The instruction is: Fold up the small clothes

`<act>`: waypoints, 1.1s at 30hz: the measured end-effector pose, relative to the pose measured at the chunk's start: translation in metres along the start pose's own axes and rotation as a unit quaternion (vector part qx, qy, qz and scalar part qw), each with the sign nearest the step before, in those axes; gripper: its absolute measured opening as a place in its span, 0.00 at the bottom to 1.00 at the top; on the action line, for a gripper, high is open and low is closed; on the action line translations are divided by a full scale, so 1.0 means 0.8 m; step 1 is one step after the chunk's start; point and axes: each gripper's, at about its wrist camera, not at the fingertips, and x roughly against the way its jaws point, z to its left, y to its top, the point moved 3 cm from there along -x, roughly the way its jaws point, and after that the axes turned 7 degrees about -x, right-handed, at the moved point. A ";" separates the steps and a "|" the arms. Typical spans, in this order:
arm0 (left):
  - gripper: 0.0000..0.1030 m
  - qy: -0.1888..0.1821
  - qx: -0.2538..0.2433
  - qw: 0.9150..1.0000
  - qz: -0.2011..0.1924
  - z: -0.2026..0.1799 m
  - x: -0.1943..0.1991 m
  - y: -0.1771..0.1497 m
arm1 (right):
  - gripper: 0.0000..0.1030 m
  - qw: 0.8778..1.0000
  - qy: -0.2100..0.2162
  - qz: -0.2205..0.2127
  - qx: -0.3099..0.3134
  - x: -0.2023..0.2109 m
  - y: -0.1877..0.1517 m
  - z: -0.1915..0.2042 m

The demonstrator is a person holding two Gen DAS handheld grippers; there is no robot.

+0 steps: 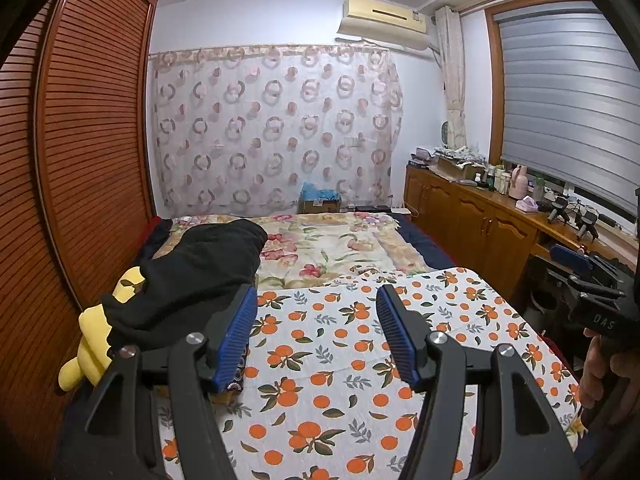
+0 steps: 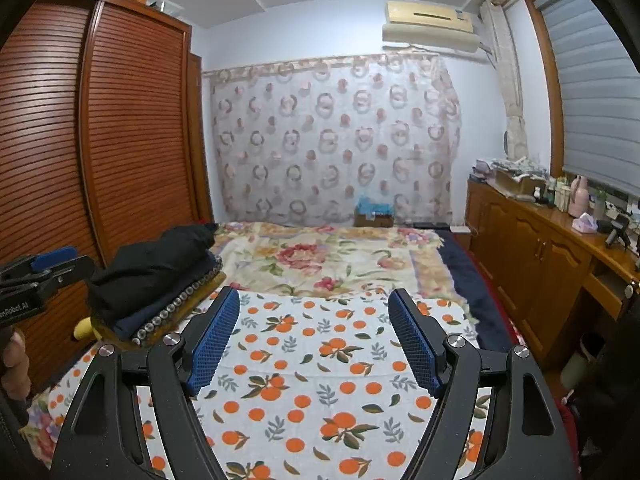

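The clothes pile (image 2: 156, 276) is the landmark: a black garment on top of darker folded pieces, sitting on the left part of the bed against the wardrobe (image 2: 132, 128). From both grippers it lies ahead and to the left, its long axis running away from the cameras toward the curtain (image 2: 336, 140).

The left gripper (image 1: 316, 328) is the nearer one, I judge: its left pad overlaps the pile's near edge in its own view, though contact cannot be told. Its jaws stand spread with nothing between them. The right gripper (image 2: 314, 336) hangs further right of the pile, jaws spread wider and also empty, over the orange-print cloth (image 2: 320, 384). Any pick would likely fall to the left hand.

That cloth lies flat and bare to the right of the pile, a likely folding surface. Beyond it is a floral blanket (image 2: 320, 256). A yellow soft toy (image 1: 90, 344) pokes out just under the pile's near-left corner. A wooden cabinet (image 2: 532, 240) runs along the far right, well apart from the pile.
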 end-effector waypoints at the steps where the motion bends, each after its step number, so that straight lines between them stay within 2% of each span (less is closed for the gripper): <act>1: 0.60 0.000 0.000 1.000 0.001 0.000 0.001 0.000 | 0.77 1.000 0.000 0.000 0.000 0.000 0.000 0.000; 33: 0.60 0.005 0.000 1.000 0.002 -0.002 -0.001 -0.007 | 0.77 1.000 0.000 0.000 0.000 0.000 -0.002 0.001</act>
